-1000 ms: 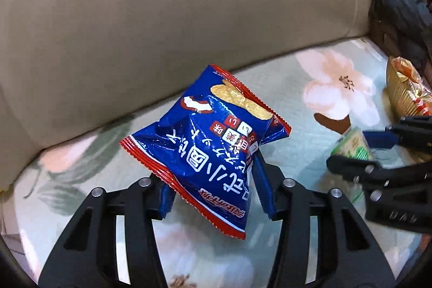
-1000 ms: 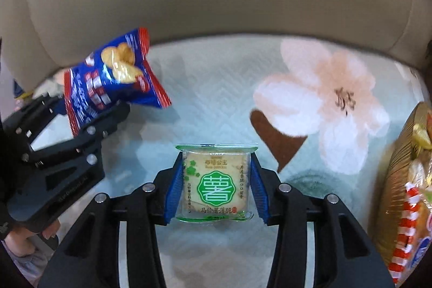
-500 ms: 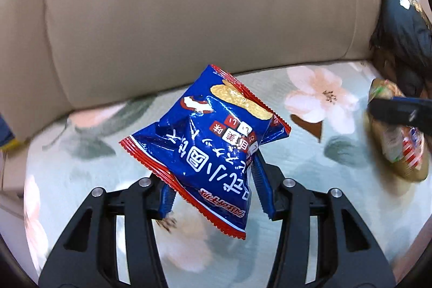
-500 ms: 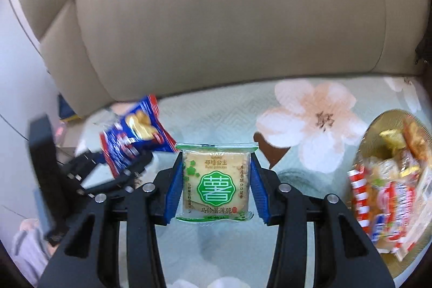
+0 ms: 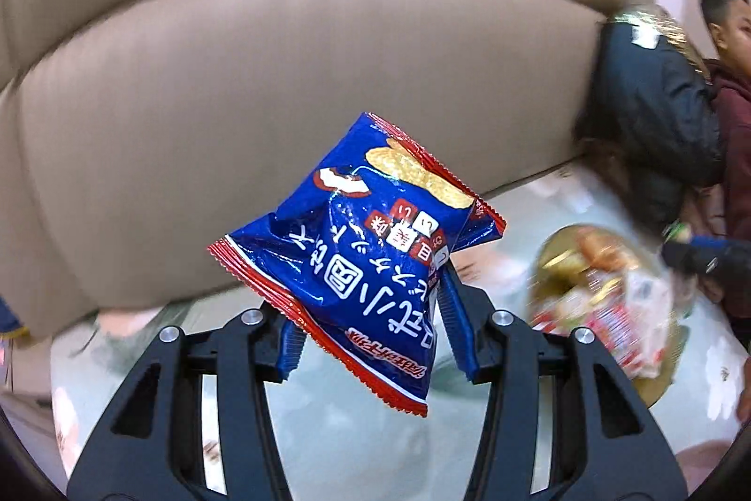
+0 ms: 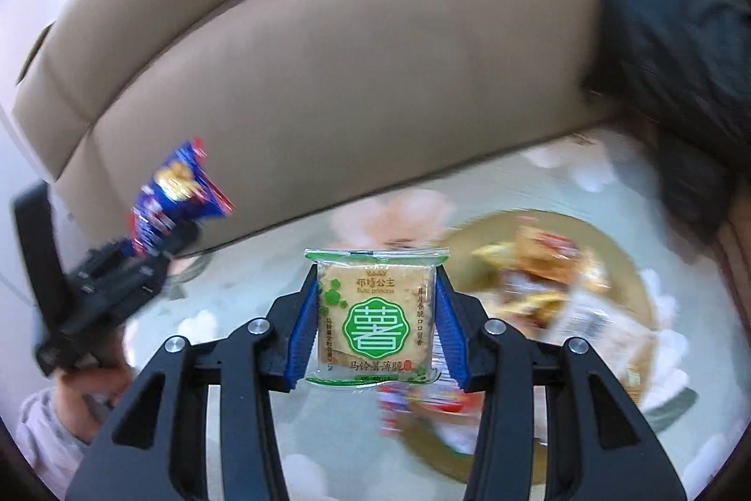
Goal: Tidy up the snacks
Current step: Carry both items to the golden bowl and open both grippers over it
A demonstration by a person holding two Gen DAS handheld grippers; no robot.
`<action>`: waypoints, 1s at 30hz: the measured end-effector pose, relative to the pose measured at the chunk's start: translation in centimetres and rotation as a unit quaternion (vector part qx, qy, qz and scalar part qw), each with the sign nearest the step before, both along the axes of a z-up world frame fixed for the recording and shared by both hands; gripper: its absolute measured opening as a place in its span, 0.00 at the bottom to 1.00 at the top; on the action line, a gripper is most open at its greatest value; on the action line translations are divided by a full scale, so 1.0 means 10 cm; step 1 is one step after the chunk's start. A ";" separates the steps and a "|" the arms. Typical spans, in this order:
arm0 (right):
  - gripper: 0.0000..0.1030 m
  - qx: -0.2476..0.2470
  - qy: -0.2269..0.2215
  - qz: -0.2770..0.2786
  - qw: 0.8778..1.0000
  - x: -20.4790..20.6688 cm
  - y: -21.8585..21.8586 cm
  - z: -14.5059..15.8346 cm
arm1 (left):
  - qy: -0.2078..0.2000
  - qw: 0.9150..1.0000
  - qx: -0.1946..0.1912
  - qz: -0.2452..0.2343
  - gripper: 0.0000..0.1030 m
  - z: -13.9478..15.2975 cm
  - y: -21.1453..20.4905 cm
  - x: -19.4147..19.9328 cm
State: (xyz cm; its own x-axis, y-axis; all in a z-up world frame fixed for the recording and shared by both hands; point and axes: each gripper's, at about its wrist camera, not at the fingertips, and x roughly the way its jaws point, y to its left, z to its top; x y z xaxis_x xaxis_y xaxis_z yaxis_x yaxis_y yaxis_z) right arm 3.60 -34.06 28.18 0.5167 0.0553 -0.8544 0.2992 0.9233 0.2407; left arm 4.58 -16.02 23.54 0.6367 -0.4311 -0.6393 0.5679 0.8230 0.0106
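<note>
While clamped: crinkly blue foil bag [image 5: 371, 261] in L claw [image 5: 371, 341], flat square green-trimmed cracker pack [image 6: 375, 320] in R claw [image 6: 375, 332]

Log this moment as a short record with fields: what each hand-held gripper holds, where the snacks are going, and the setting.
left hand-held gripper: shut on blue snack bag, held in the air, tilted
right hand-held gripper: shut on green cracker packet, held upright
gold tray: on the floral cover, already holds mixed snacks, blurred
floral cover: spread over the seat
sofa backrest: beige, behind everything
dark jacket: at the right end of the sofa
</note>
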 end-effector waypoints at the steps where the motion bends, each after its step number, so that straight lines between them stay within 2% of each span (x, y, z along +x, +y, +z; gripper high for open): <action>1: 0.43 -0.004 0.005 -0.010 1.000 -0.06 -0.12 -0.02 | -0.003 1.000 0.000 -0.011 0.48 0.03 -0.14 -0.04; 7: 0.43 -0.007 0.040 -0.040 0.998 -0.35 -0.53 -0.17 | 0.014 0.997 0.000 -0.080 0.49 -0.06 -1.03 -0.28; 8: 0.46 -0.007 0.047 -0.042 0.998 -0.40 -0.55 -0.20 | 0.017 0.996 0.004 -0.091 0.51 -0.12 -1.18 -0.33; 9: 0.47 -0.005 0.056 -0.044 0.997 -0.43 -0.57 -0.24 | 0.027 0.995 0.009 -0.099 0.59 -0.18 -1.30 -0.34; 10: 0.67 -0.001 0.071 -0.047 0.996 -0.48 -0.60 -0.31 | 0.043 0.993 0.016 -0.108 0.64 -0.25 -1.41 -0.35; 11: 0.95 0.000 0.083 -0.051 0.995 -0.50 -0.62 -0.36 | 0.065 0.990 0.031 -0.117 0.84 -0.34 -1.52 -0.36; 12: 0.94 -0.002 0.093 -0.057 0.994 -0.52 -0.65 -0.42 | 0.074 0.989 0.046 -0.117 0.97 -0.39 -1.58 -0.37; 15: 0.95 0.006 0.092 -0.076 0.993 -0.63 -0.73 -0.47 | 0.056 0.989 0.074 -0.114 0.97 -0.47 -1.61 -0.46; 18: 0.95 0.026 0.076 -0.101 0.992 -0.72 -0.78 -0.44 | 0.045 0.990 0.081 -0.110 0.97 -0.46 -1.52 -0.50; 20: 0.95 0.017 0.063 -0.108 0.992 -0.74 -0.73 -0.38 | 0.042 0.991 0.077 -0.103 0.97 -0.42 -1.39 -0.50; 23: 0.95 -0.043 0.052 -0.095 0.993 -0.70 -0.54 -0.28 | 0.049 0.993 0.068 -0.087 0.97 -0.38 -1.22 -0.51; 26: 0.95 -0.114 0.065 -0.055 0.990 -0.60 -0.31 -0.35 | 0.061 0.995 0.061 -0.041 0.97 -0.39 -0.99 -0.52; 30: 0.95 -0.201 0.092 -0.007 0.975 -0.54 -0.03 -0.51 | 0.074 0.996 0.045 0.000 0.97 -0.47 -0.74 -0.64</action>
State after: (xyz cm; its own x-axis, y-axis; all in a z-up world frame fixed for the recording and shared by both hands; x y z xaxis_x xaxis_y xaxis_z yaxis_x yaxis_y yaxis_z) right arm -1.84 -34.32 23.12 0.3502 -0.3101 -0.8839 0.3171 0.9271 -0.1997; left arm -1.80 -23.42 18.82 0.5320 -0.3680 -0.7626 0.5691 0.8222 0.0003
